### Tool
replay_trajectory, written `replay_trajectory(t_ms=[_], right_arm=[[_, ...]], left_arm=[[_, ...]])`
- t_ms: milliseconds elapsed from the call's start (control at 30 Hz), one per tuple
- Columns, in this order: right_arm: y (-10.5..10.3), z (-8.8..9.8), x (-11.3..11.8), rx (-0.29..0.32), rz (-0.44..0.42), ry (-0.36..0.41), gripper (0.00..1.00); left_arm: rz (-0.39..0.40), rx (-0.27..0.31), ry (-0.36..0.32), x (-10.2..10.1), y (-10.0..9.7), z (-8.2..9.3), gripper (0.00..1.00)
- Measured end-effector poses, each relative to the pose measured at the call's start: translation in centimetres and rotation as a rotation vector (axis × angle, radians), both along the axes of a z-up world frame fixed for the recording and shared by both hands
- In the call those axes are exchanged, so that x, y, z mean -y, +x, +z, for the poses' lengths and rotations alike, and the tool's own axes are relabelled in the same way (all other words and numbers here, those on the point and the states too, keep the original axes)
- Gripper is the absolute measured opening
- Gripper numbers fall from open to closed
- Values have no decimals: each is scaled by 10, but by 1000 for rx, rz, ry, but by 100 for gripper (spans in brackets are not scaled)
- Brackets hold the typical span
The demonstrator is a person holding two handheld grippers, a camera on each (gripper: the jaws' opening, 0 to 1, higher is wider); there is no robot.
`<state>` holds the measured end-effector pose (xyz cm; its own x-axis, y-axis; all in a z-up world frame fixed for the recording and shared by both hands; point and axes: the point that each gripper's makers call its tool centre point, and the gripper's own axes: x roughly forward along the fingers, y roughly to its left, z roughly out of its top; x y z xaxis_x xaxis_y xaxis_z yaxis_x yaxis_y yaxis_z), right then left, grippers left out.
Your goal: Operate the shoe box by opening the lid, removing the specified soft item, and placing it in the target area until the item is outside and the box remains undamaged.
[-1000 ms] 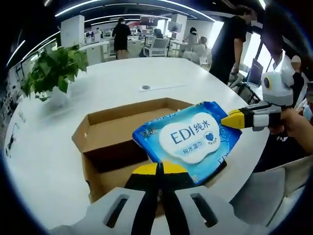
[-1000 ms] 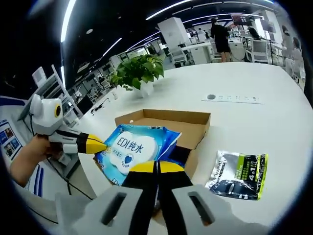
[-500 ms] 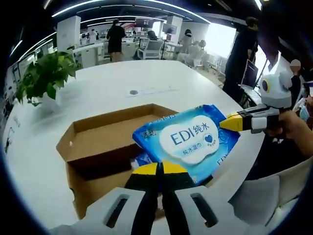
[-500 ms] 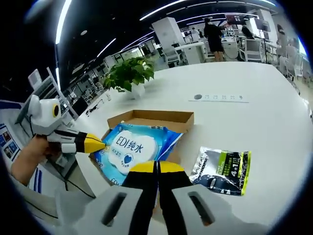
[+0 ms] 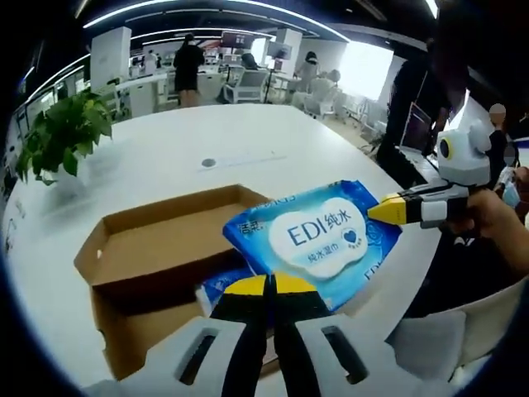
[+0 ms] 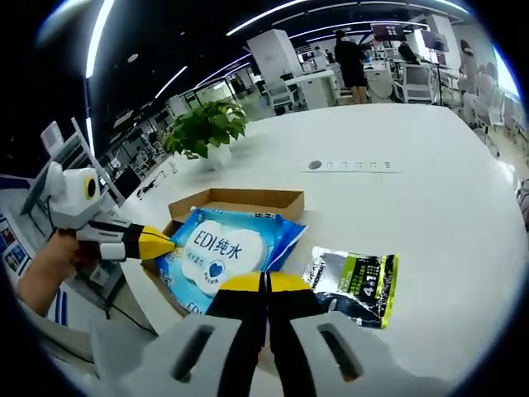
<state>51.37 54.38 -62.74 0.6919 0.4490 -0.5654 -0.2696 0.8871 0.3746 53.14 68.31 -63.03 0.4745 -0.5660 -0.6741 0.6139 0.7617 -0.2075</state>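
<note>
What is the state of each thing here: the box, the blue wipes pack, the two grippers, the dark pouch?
Shoe box: open, on the table.
Wipes pack: lifted above the box, held at two edges.
Left gripper: shut on the wipes pack.
Right gripper: shut on the wipes pack.
Dark pouch: lying flat on the table beside the box.

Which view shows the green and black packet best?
The right gripper view: the green and black packet lies flat on the white table, beside the shoe box. In the left gripper view I cannot find it.

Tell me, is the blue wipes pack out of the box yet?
Out: both grippers hold the wipes pack raised above the open box.
</note>
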Motion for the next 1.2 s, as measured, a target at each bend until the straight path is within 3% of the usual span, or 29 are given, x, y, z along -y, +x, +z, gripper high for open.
replay_trajectory(t_ms=[567,1200], right_arm=[[1,-11,46,-20,-19,-35,0],[1,-30,99,-50,-57,-61,0]], left_arm=[[-33,-3,-15,49,1,-8,0],[-126,-11,18,105,3,-33,0]])
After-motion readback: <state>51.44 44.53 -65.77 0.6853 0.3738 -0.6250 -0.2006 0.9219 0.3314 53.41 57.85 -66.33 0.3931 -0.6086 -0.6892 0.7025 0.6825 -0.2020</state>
